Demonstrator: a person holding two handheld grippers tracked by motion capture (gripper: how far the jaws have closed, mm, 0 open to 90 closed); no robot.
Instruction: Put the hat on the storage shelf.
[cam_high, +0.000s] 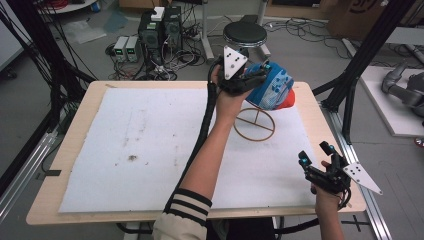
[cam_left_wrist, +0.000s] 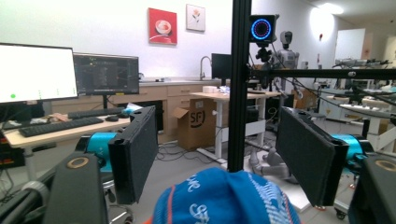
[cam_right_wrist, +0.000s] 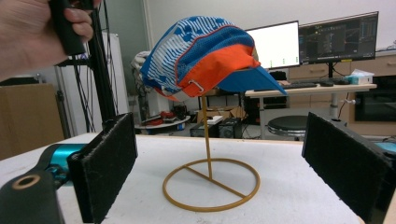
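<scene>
surface: white mat (cam_high: 150, 150) on wooden table (cam_high: 85, 107) | room: lab, monitors (cam_left_wrist: 37, 72)

a blue-and-orange cloth cap (cam_right_wrist: 201, 51) is seen on a thin gold metal wire stand (cam_right_wrist: 210, 182); matt white felt-like mat (cam_high: 150, 150) is laid over pale wood table (cam_high: 80, 115).

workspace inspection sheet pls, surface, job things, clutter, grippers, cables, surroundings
Surface: white mat on a wooden table, with a few dark smudges.
Job's things: blue and orange cap sits on a gold wire stand.
Clutter: nothing seen on the mat.
Grippers: left gripper at the cap, fingers open on either side of it; right gripper open, apart, near the table's front corner.
Cables: black cable trails along the left forearm.
Surroundings: stool, power units and floor wiring beyond the table.
</scene>
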